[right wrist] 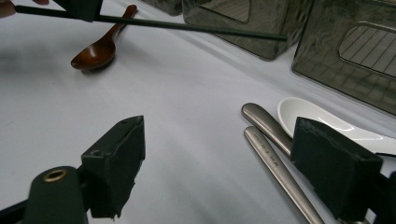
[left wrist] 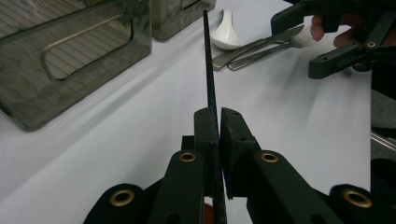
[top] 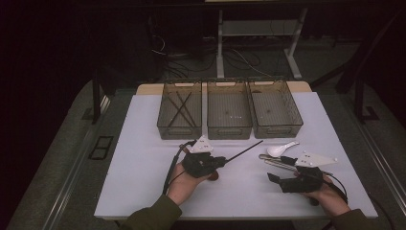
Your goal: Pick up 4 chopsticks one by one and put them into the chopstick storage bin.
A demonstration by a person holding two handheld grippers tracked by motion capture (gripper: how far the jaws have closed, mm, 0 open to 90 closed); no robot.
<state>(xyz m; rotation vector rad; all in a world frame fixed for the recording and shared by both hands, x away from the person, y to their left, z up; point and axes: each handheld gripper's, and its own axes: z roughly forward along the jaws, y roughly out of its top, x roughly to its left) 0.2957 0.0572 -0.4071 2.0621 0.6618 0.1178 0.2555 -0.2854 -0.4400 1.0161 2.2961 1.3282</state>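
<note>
Your left gripper [left wrist: 218, 116] has its jaws pinched on a thin black chopstick [left wrist: 208, 60], which lifts clear of the white table [top: 143, 172] and points toward the middle bin [top: 229, 116] and the right bin [top: 276, 108]. Your right gripper [right wrist: 219, 158] rests with its jaws spread wide and holding nothing, just beside two metal handles [right wrist: 268, 140] and a white spoon [right wrist: 313, 116]. A brown wooden spoon [right wrist: 100, 49] lies under the chopstick by your left hand [top: 184, 184]. The left bin [top: 180, 109] holds crossed chopsticks.
</note>
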